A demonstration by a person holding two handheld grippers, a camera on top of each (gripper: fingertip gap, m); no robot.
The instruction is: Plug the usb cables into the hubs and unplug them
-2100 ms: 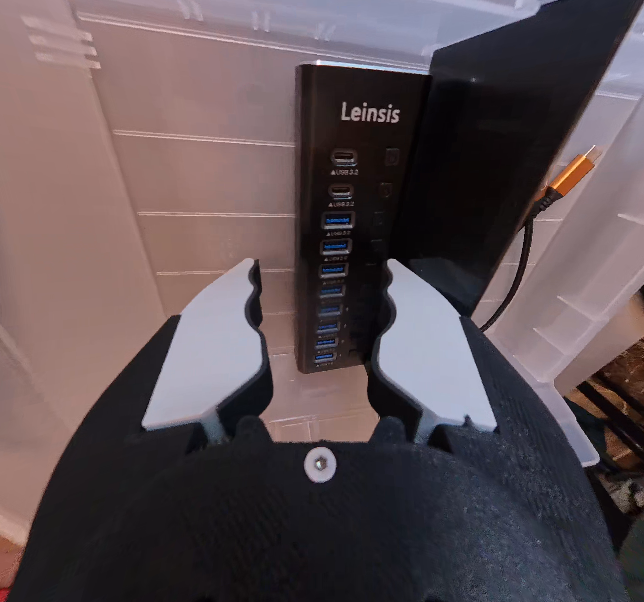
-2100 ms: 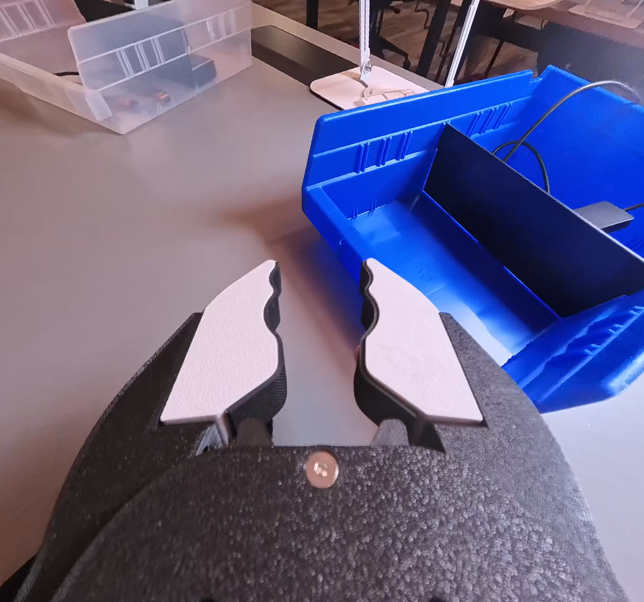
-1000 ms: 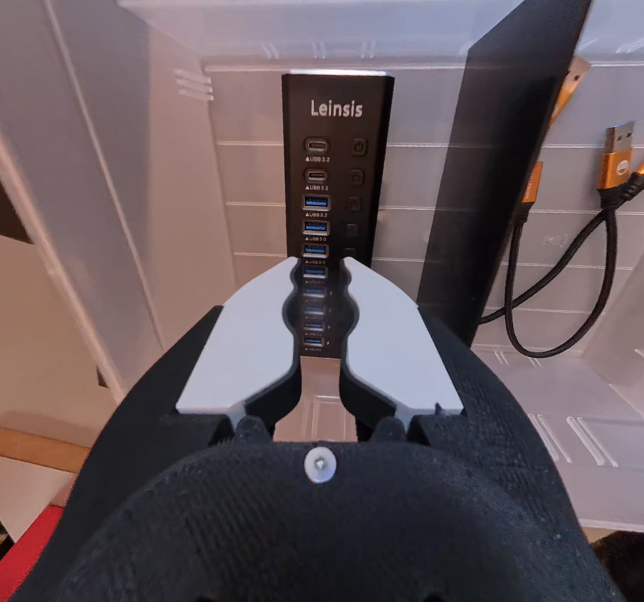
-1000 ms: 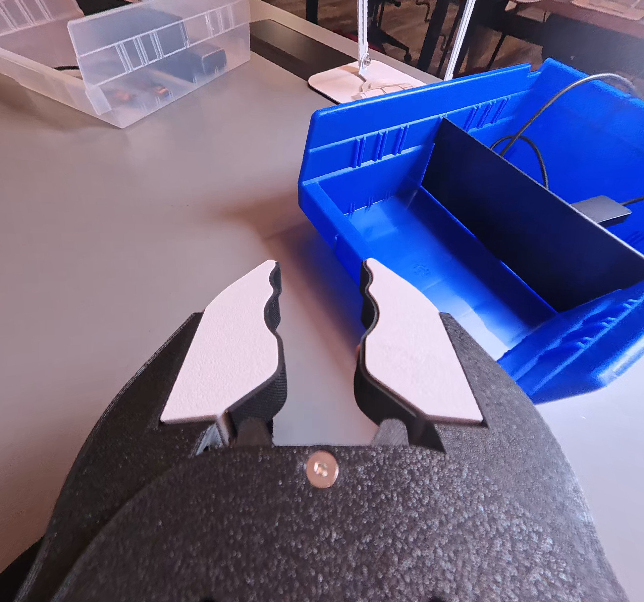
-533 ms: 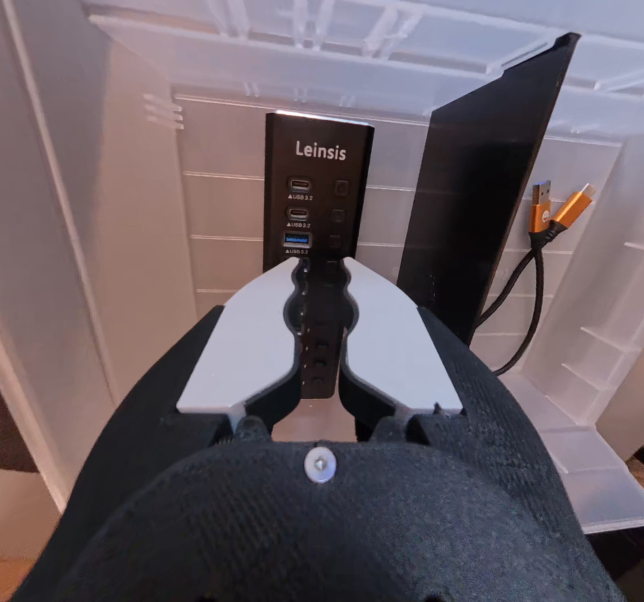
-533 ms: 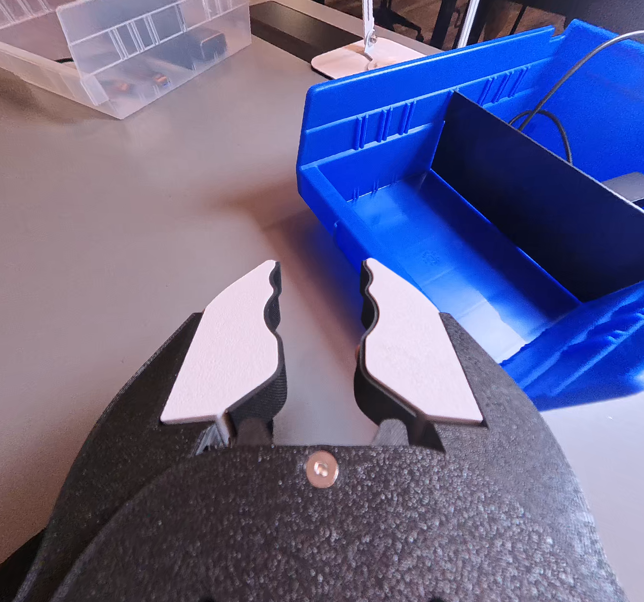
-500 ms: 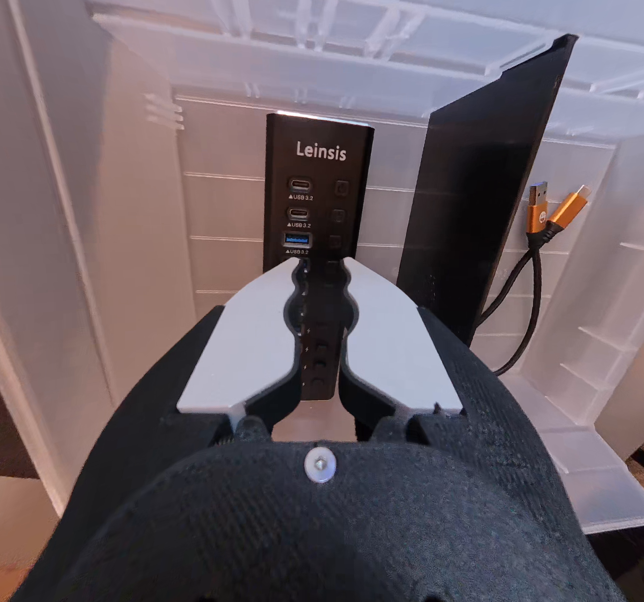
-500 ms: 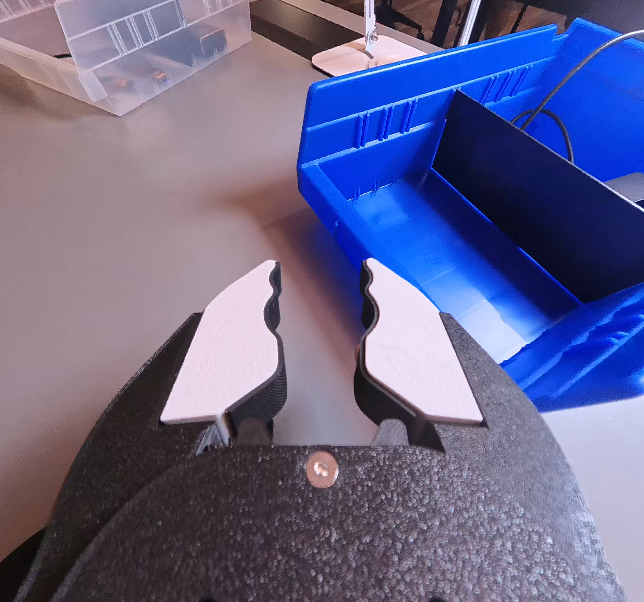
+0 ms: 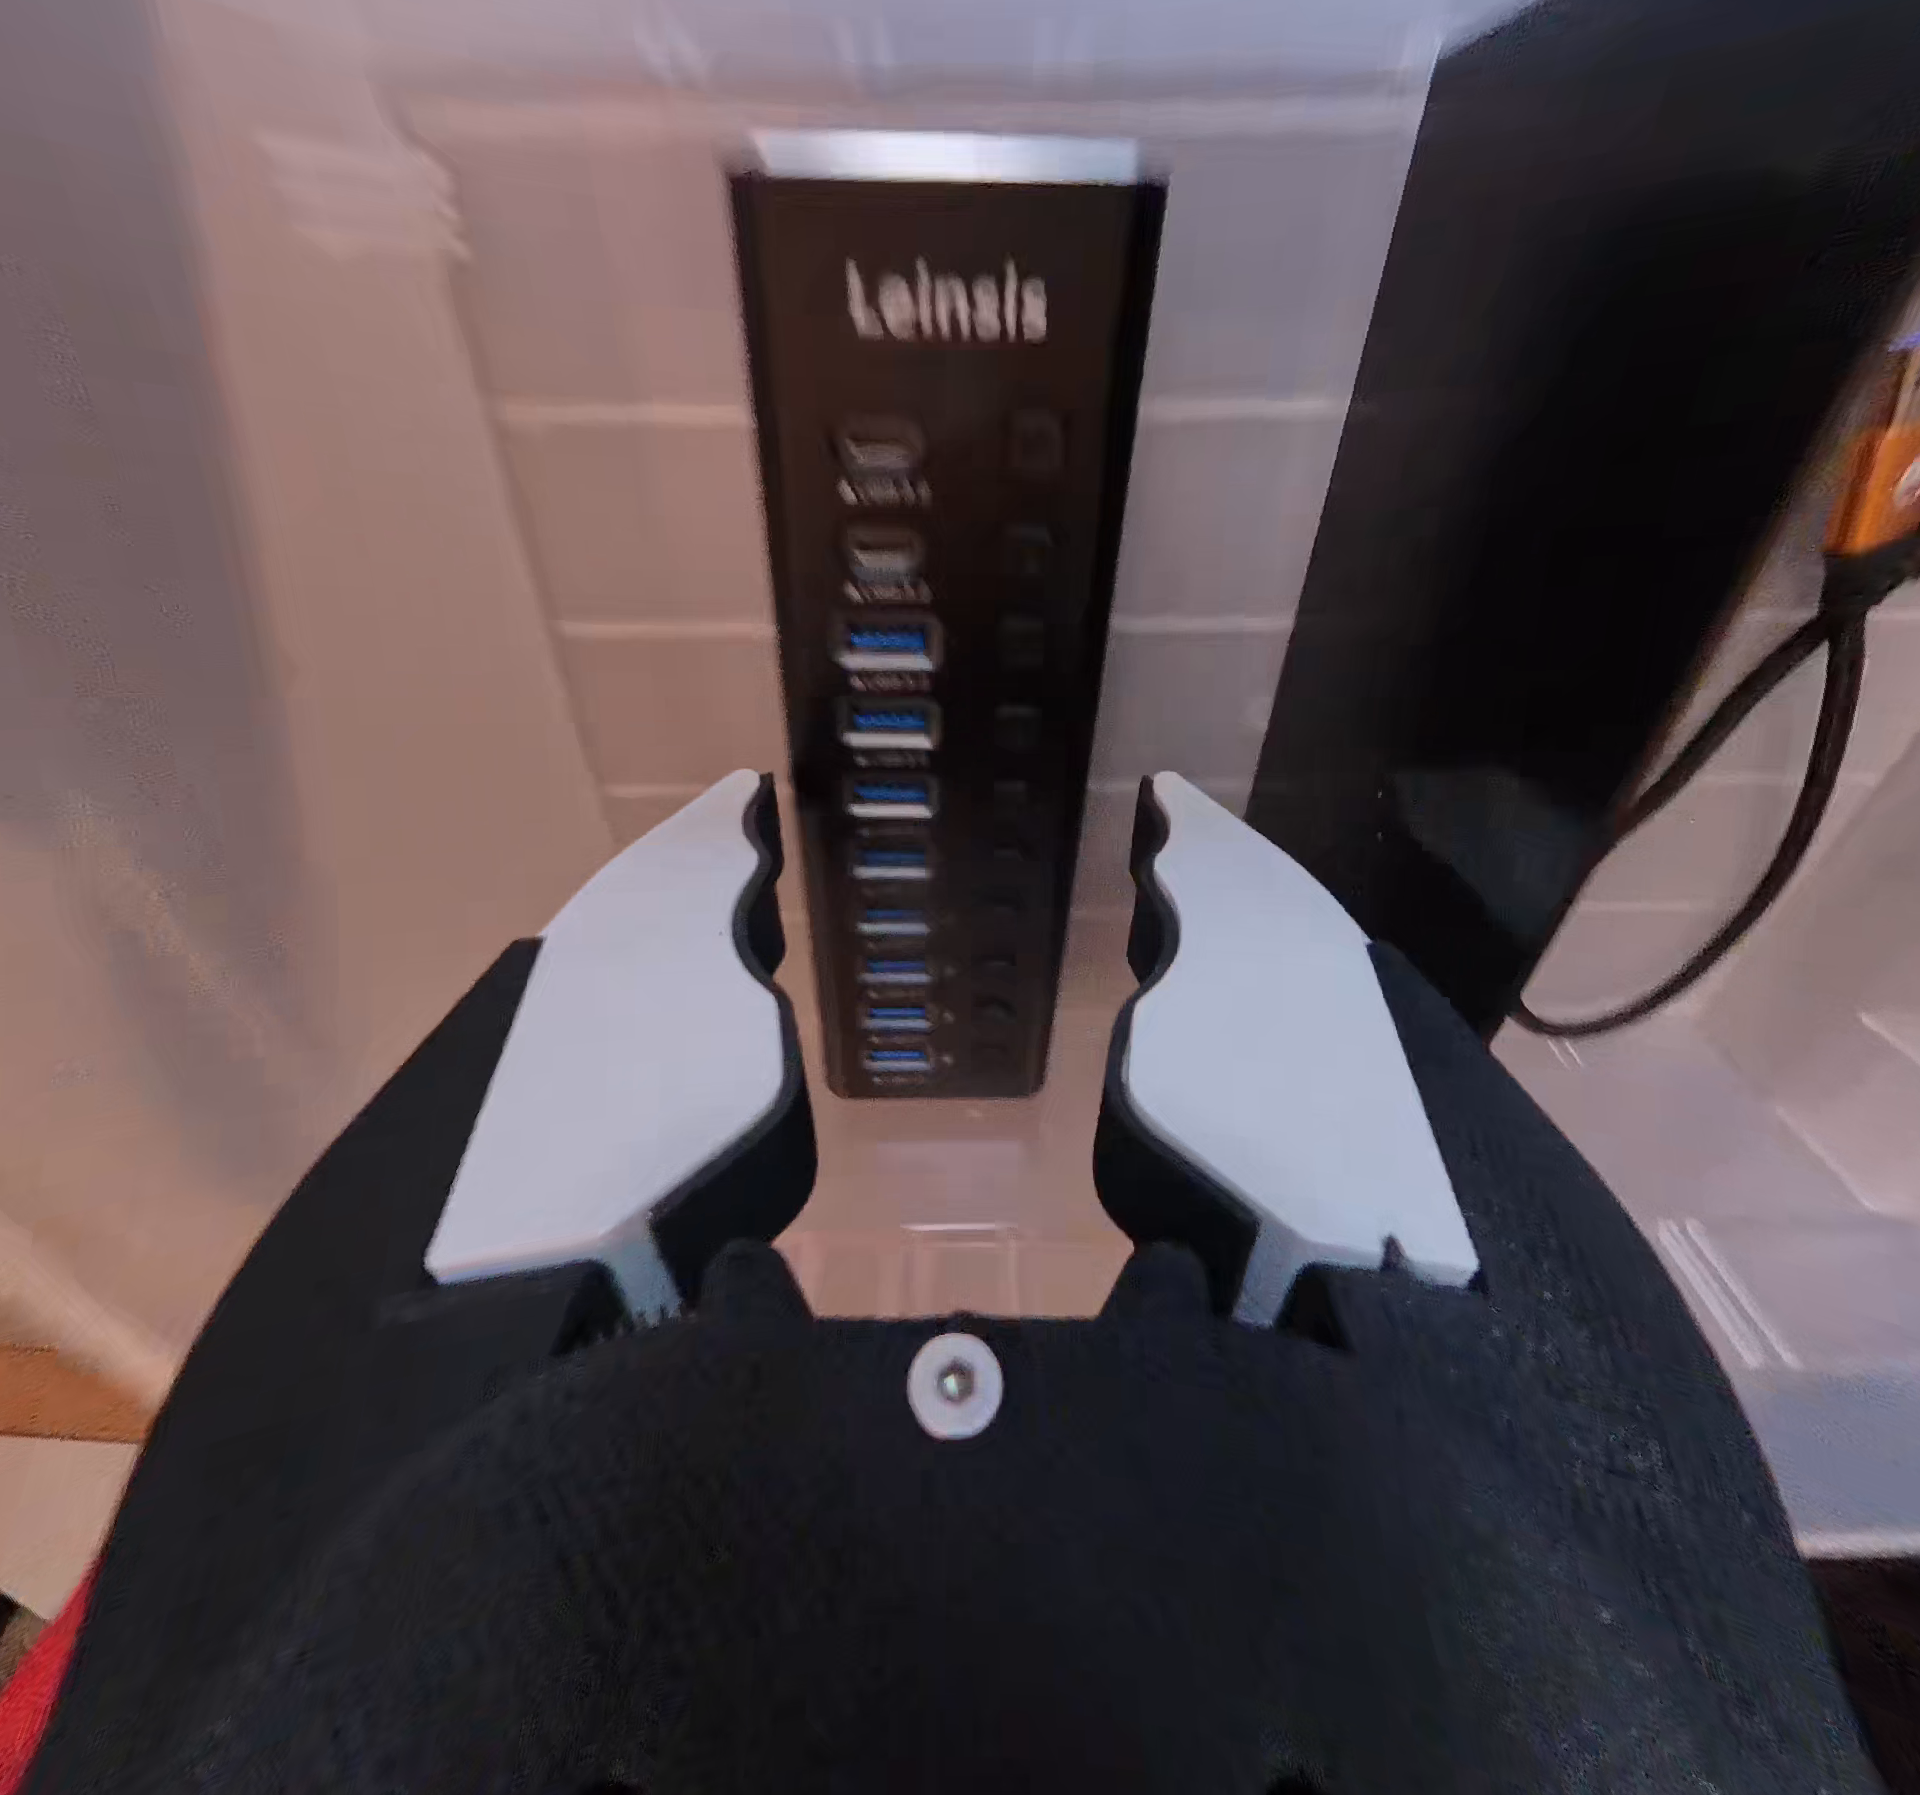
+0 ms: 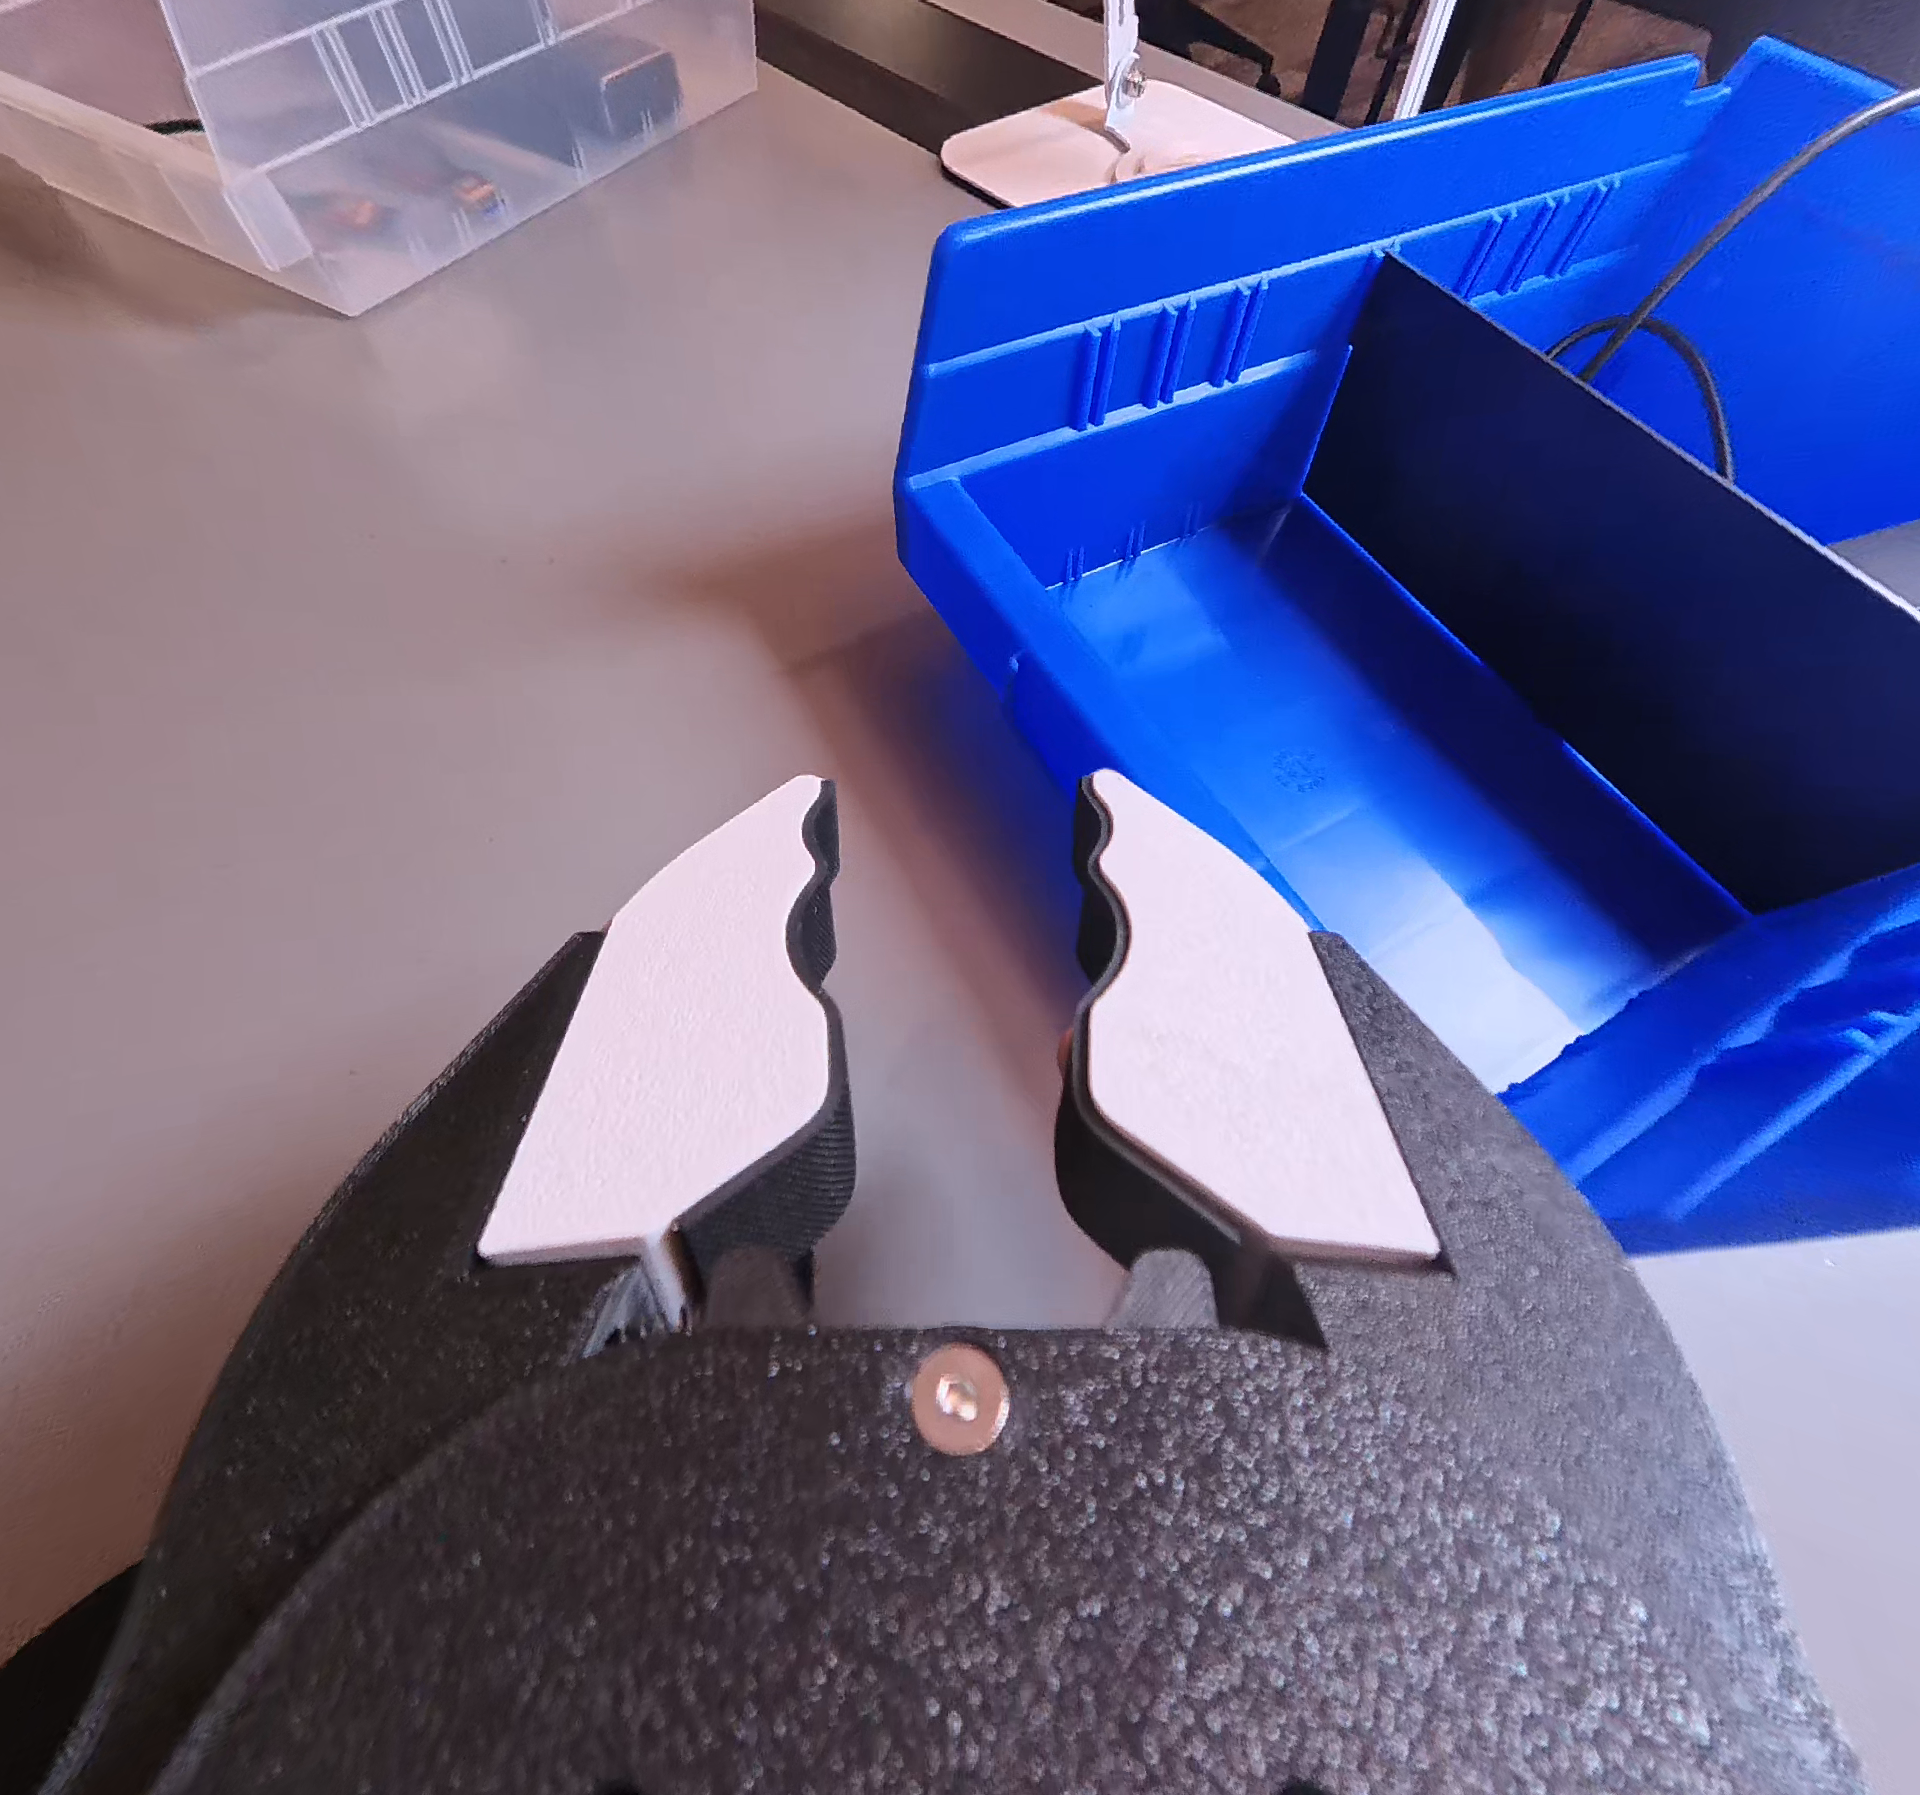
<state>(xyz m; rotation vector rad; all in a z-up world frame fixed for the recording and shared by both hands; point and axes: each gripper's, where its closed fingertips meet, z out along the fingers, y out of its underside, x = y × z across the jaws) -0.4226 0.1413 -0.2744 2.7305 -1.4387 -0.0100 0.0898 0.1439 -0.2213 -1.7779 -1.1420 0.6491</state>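
The left gripper (image 9: pixel 951 789) fingers are spread around the motion-blurred black hub (image 9: pixel 940 540); right of them, an orange-tipped cable (image 9: pixel 1870 519) is cut off. The right gripper (image 10: pixel 954 789) fingers gape empty over the bench (image 10: pixel 416 602).

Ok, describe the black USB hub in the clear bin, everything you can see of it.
The USB hub is a long, glossy black bar with a silvery far end, lying flat in the clear bin left of a black divider. One column holds two small oval ports, then blue rectangular ports; small buttons run alongside. White lettering marks its far end. Nothing is plugged in. The open left gripper straddles its near end without gripping.
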